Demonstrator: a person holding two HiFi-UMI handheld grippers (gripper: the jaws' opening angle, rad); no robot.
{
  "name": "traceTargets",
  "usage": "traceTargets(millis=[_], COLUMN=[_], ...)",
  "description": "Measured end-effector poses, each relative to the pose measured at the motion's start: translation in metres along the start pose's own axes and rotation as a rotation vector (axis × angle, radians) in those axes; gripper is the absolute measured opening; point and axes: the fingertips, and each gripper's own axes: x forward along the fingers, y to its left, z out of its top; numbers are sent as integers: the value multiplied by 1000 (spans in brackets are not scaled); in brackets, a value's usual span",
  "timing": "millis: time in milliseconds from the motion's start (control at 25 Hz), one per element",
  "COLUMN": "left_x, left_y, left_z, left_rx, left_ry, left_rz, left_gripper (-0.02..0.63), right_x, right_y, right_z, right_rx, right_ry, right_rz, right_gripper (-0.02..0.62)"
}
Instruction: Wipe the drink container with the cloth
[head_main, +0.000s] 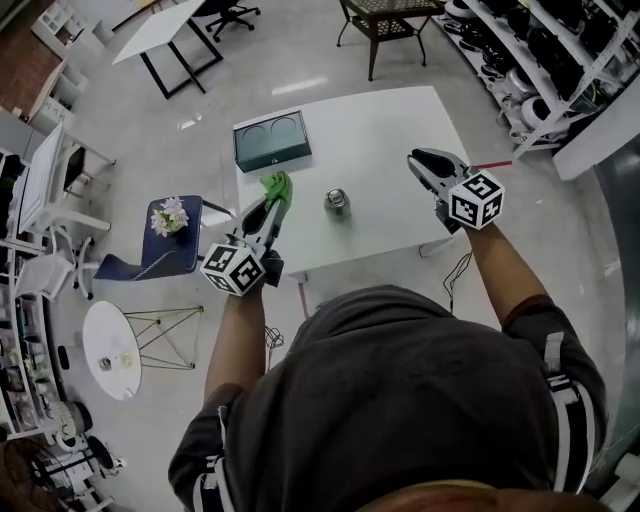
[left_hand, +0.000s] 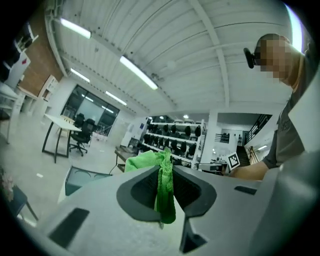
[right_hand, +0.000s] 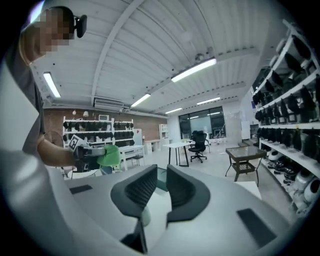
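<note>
The left gripper (head_main: 268, 207) pinches a bright green cloth (head_main: 277, 186) tight between its jaws. The right gripper (head_main: 418, 160) is empty, its jaws nearly together with only a slim gap. The small silver metal drink can (head_main: 337, 200) stands upright on the white table (head_main: 390, 120), between the two grippers and touched by neither. So the cloth is in hand, but nothing rubs the can yet; steadying it and wiping it both seem left to do.
</note>
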Motion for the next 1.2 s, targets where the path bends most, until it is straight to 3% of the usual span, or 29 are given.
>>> traceTargets(millis=[120, 320, 1200], left_x=[-5, -13, -20], left_y=[-9, -15, -16], left_z=[21, 34, 37], left_rx=[42, 66, 58], left_ry=[-50, -84, -93], left_rz=[14, 49, 65], left_gripper=[48, 48, 48], right_x=[-18, -39, -26], right_y=[-13, -28, -21], right_z=[15, 18, 13], right_rx=[44, 86, -9], right_ry=[-49, -42, 41], right_rz=[-80, -163, -143], right_gripper=[-9, -9, -11])
